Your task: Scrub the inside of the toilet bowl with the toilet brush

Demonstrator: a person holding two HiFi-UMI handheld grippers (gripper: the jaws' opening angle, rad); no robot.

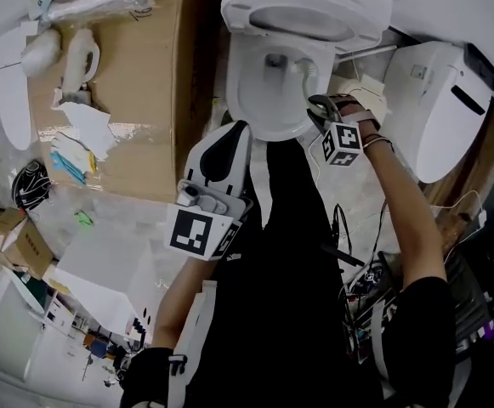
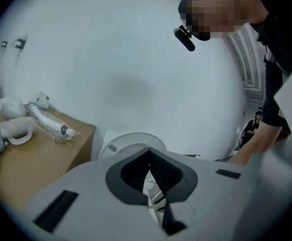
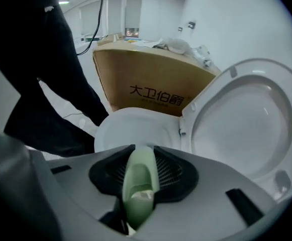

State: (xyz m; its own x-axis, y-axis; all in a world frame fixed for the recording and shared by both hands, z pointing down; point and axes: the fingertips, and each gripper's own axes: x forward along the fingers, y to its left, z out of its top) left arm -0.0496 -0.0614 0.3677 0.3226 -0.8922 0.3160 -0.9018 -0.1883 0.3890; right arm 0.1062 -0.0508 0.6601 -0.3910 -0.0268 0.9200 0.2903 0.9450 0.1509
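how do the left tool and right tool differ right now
The left tool is empty; the right tool grips the pale green brush handle. The left tool is by the person's torso; the right tool is at the toilet bowl. Both are shut.

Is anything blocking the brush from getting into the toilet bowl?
Nothing visible does. The seat is raised, the toilet bowl is open, and the right gripper holds the brush near its rim.

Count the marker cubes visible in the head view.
2. The left cube rides the left gripper, over the person's dark clothing; the right cube rides the right gripper, holding the toilet brush beside the toilet bowl. None appears hidden.
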